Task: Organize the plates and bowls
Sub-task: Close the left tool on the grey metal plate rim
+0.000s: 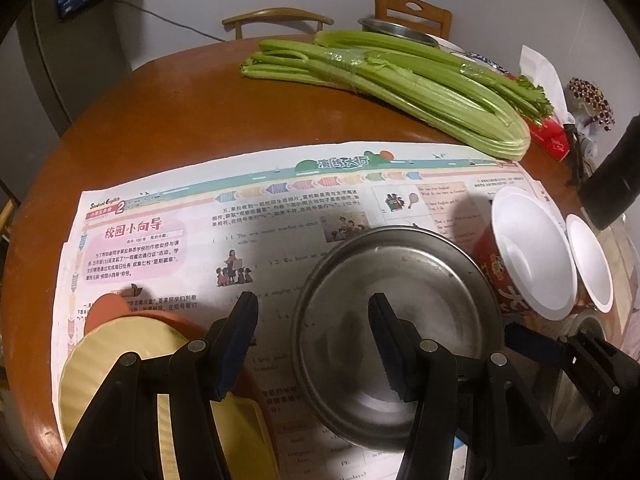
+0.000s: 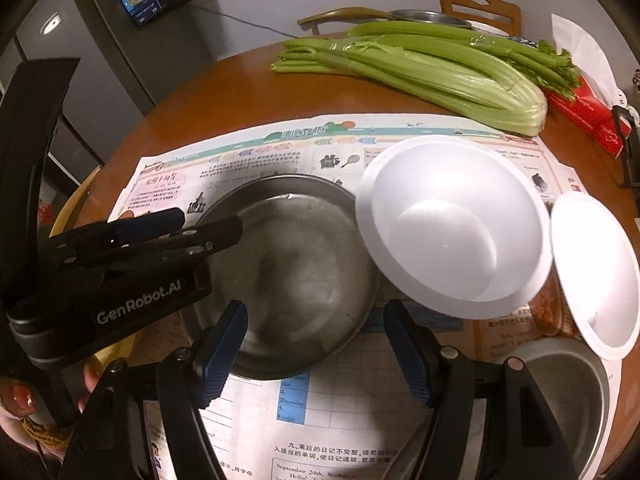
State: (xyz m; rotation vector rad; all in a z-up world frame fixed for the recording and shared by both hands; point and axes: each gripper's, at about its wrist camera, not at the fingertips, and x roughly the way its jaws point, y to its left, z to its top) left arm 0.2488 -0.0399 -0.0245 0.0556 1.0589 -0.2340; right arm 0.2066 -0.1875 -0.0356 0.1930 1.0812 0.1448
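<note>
Round wooden desk [image 1: 168,112], newspaper [image 1: 192,216] spread across its near half.

Near-left edge: a yellow plate [image 1: 120,344] lay on the newspaper, with a reddish-orange piece [image 1: 108,310] just behind it, touching.

Left gripper [image 1: 314,344]: jaws apart, nothing between the pads, held above the near-left rim of the steel plate [image 1: 404,312]. Whether it touched the rim could not be told.

Steel plate sat on the newspaper at the middle of the near edge, empty.

Right gripper [image 2: 316,354]: jaws apart, nothing held, straddling the near rim of the steel plate [image 2: 288,264] from above.

Right of the plate: large white bowl [image 2: 452,224], red printed outside, tilted toward the cameras; a smaller white bowl [image 2: 596,272] just beside it, also tilted. A grey steel vessel [image 2: 568,396] stood at the near-right edge.

Far edge: celery bunch [image 1: 384,88], well apart from the dishes.
</note>
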